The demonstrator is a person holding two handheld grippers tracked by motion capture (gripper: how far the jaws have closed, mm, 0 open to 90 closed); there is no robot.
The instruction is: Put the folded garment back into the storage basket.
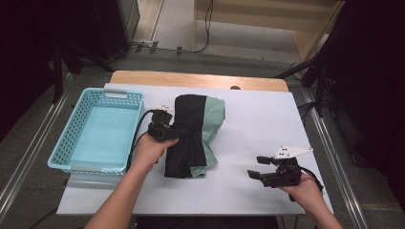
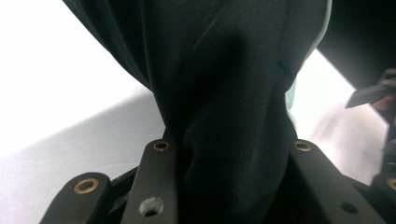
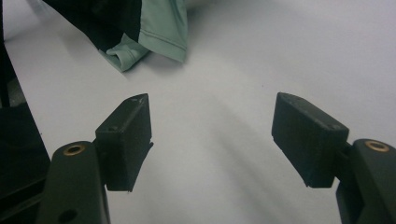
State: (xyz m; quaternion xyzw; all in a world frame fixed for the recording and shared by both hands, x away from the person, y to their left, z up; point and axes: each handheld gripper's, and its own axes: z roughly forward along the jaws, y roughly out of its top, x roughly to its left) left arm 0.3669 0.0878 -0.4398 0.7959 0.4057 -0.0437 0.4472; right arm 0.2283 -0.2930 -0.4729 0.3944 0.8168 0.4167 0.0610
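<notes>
A black and mint-green garment (image 1: 193, 136) lies bunched in the middle of the white table sheet (image 1: 258, 124). My left gripper (image 1: 177, 132) is at its left edge, shut on a fold of the black cloth (image 2: 224, 121), which rises between the jaws in the left gripper view. My right gripper (image 1: 255, 168) hovers low over the sheet to the right of the garment, open with nothing between its pads (image 3: 128, 135). The right gripper view shows the garment's green hem (image 3: 154, 32) ahead of the jaws, a short way off.
A light-blue plastic basket (image 1: 76, 126) sits empty at the left edge of the table, just left of my left hand. Bare white sheet stretches to the right and front of the garment. Dark stands and cables surround the table on the floor.
</notes>
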